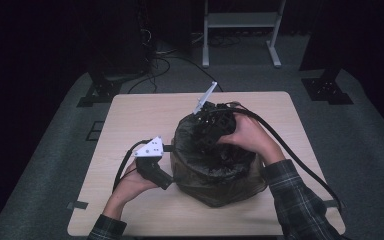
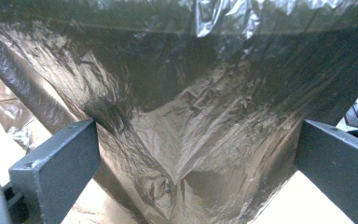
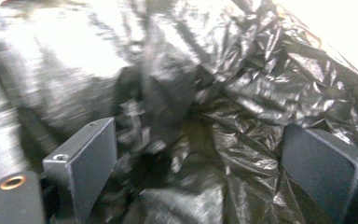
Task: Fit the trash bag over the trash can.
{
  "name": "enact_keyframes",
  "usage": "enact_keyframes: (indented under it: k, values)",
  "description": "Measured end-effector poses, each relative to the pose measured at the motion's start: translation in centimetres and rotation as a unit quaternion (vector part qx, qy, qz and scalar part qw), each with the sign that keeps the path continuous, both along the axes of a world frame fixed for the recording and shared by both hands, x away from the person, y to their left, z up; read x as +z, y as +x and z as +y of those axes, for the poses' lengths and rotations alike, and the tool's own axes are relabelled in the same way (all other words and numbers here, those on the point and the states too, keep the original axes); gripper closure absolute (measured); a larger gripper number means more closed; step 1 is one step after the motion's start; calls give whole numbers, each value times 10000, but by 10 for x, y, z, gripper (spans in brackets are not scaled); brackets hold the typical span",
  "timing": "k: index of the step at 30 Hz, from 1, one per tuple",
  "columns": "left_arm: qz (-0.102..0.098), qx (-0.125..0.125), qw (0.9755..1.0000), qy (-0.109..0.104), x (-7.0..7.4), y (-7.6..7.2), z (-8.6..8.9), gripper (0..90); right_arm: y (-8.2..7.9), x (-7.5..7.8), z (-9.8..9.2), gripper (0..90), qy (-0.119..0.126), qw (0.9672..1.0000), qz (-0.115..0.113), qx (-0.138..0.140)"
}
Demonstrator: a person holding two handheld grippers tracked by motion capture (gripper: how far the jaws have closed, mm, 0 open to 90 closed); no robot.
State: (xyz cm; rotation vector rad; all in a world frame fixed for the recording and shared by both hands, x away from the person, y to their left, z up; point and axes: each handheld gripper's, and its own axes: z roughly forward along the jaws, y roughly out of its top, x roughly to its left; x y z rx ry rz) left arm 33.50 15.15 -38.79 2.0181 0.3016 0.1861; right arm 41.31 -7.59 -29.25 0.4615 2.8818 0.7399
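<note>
The left gripper (image 1: 166,148) sits at the left flank of the black bag (image 1: 215,160), which stands near the middle of the table (image 1: 140,110), a little toward the person's edge. In the left gripper view its 2 jaws are spread wide, one at each side of the frame, with the stretched, shiny side of the bag (image 2: 182,116) bulging between them; the left jaw looks to be right against the plastic, though I cannot tell whether it presses. Nothing is pinched.

The right gripper (image 1: 211,122) is down over the bag's open mouth at the far rim, the person's right hand (image 1: 247,137) wrapped around it. In the right gripper view its jaws also stand wide apart over crumpled black plastic (image 3: 242,107); the picture is blurred, and folds lie between the jaws without being clamped.

The bag's mouth is gathered in loose folds, its lower body brownish and slumped on the tabletop. Bare wood runs all round the bag: a broad stretch on the far left, a narrower strip along the near edge under the forearms. The cable (image 1: 300,160) from the right gripper loops across the right side of the table.
</note>
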Motion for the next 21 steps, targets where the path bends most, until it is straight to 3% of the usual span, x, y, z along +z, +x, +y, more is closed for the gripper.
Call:
enact_keyframes:
  k: [3,9,17,21]
  values:
    - [-3,-7,10000,6,0,0,0,0,8,-11,6,96,-223,9996,-3,-186]
    - [-7,-6,10000,22,0,-1,-1,0,9,-17,11,96,-258,9994,-1,-209]
    - [1,-2,10000,14,0,0,0,0,-20,-8,10,95,-64,9999,-36,82]
    - [-4,8,10000,-16,1,0,0,0,-34,-14,18,95,-197,9995,38,255]
